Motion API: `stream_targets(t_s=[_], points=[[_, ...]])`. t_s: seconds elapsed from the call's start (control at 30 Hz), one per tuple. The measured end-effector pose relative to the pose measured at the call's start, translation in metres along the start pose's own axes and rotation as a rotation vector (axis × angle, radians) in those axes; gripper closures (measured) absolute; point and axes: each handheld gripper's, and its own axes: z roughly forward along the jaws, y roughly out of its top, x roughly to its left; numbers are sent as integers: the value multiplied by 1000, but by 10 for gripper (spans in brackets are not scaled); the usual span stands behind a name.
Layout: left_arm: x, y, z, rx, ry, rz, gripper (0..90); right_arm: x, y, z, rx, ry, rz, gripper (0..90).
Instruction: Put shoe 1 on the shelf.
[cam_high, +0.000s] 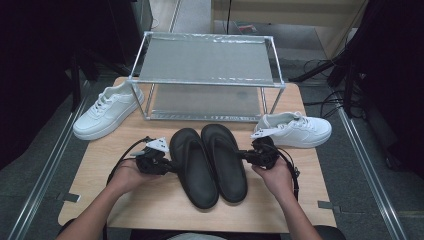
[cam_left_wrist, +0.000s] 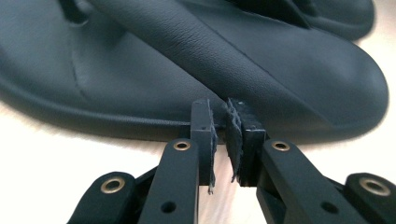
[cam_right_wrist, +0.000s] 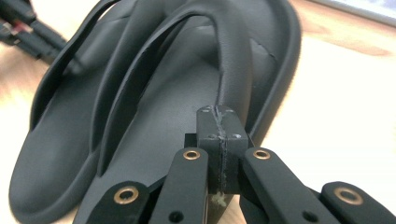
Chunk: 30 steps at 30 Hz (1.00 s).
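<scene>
Two black flip-flops lie side by side at the middle of the wooden table (cam_high: 150, 205), toes toward the far side. My left gripper (cam_high: 170, 166) meets the left flip-flop (cam_high: 195, 170) from its left side. In the left gripper view my jaws (cam_left_wrist: 220, 107) stand a narrow gap apart, pinching the lower edge of that flip-flop's strap (cam_left_wrist: 196, 46). My right gripper (cam_high: 245, 155) comes at the right flip-flop (cam_high: 227, 160) from its right. My right jaws (cam_right_wrist: 218, 114) are pressed together on the foot of its strap (cam_right_wrist: 233, 60), above the sole (cam_right_wrist: 163, 121).
A white sneaker (cam_high: 105, 112) lies at the far left and another (cam_high: 295, 130) at the far right, just behind my right gripper. A two-shelf metal rack (cam_high: 207, 75) stands at the back of the table. Cables trail on the floor to the right.
</scene>
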Motion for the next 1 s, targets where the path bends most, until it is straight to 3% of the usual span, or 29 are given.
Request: stream_targets(t_s=[0.17, 0.23, 0.33, 0.47, 0.63, 0.77, 1.0], points=[[-9, 6, 8, 12, -39, 28, 861, -7, -1, -3, -19, -43, 12, 900], [-9, 7, 8, -4, -79, 17, 859, -8, -1, -4, -26, -55, 18, 897], [-8, 10, 1, -44, -93, -11, 850, -8, -1, -5, -37, -76, 20, 869], [-3, 10, -13, -78, -64, -44, 845, -5, 1, -9, -92, -71, 32, 840], [2, 8, -29, -112, -55, -101, 711, 9, 3, -10, -147, -26, 0, 747], [5, 5, -37, -140, -45, -135, 608, 22, 2, -4, -134, 1, -35, 679], [8, 3, -43, -172, 0, -133, 480, 36, -2, 7, -119, 18, -54, 608]])
